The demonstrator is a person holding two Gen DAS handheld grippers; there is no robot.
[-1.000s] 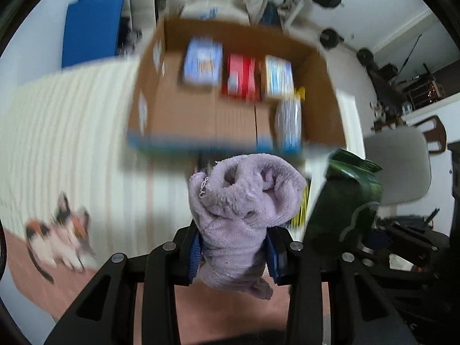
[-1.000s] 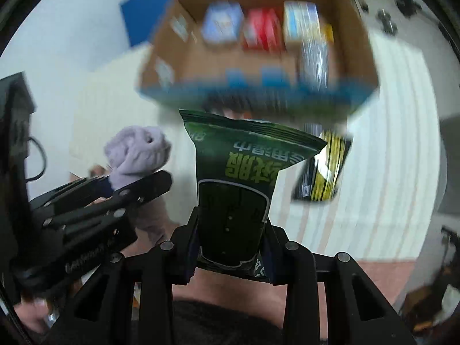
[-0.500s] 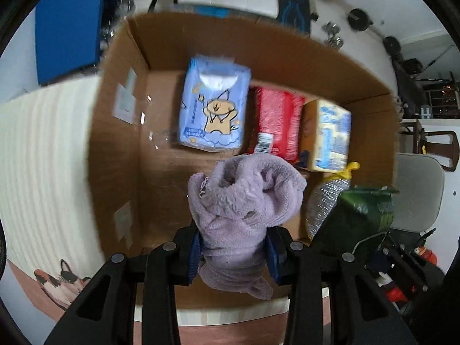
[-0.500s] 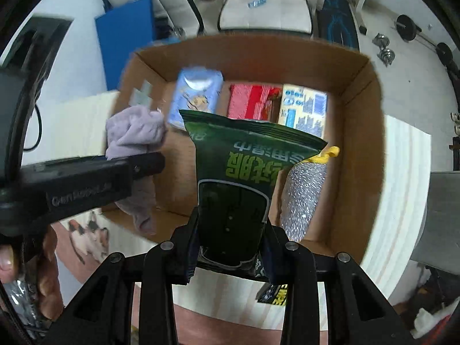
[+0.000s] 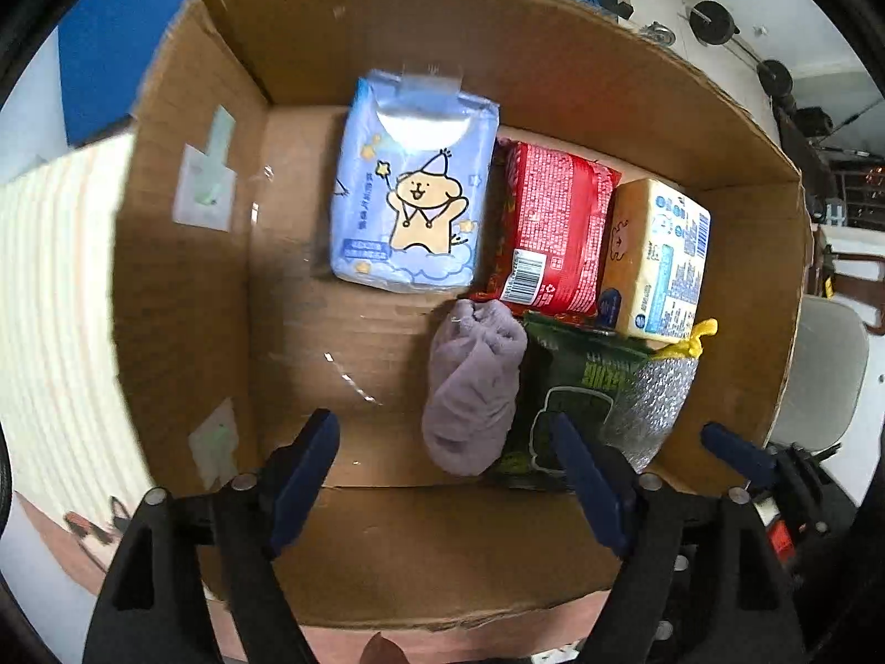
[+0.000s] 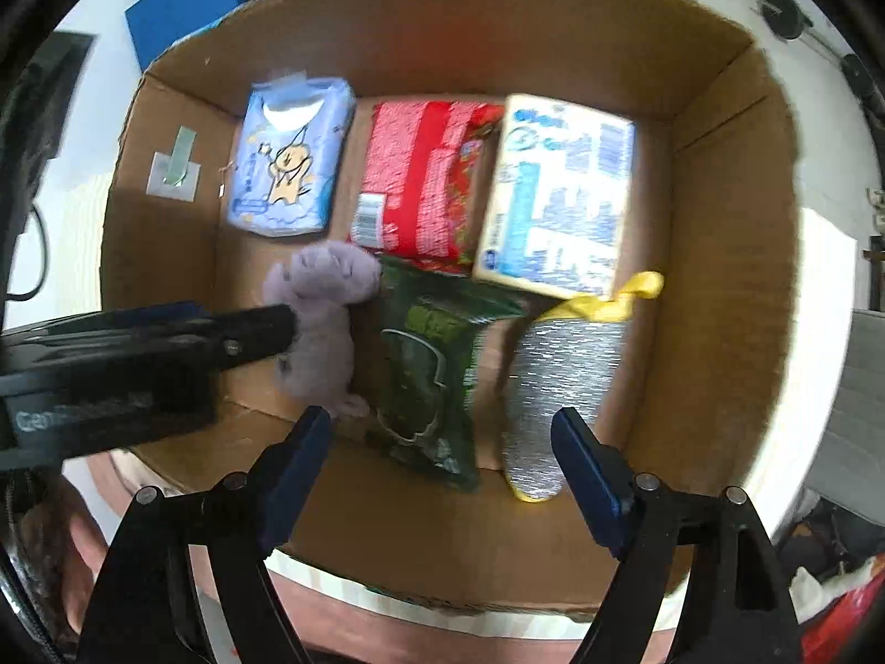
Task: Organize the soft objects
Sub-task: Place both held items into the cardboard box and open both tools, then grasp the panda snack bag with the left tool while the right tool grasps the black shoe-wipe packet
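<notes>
Jaws on my left gripper [image 5: 442, 476] and right gripper [image 6: 440, 467] gape empty; lilac towel [image 5: 473, 387] and green snack bag [image 6: 428, 371] lie just beyond in the cardboard box [image 5: 182, 288].

Green packet [image 6: 426, 371] motion-blurred, print unreadable; left tool [image 6: 276, 326] hides perhaps part of towel [image 6: 323, 326].

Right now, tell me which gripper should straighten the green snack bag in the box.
Right. The right gripper hangs open directly over the green snack bag, fingers either side of it. The left gripper, also open, sits nearer the purple towel, so it would likely need to cross over.
</notes>
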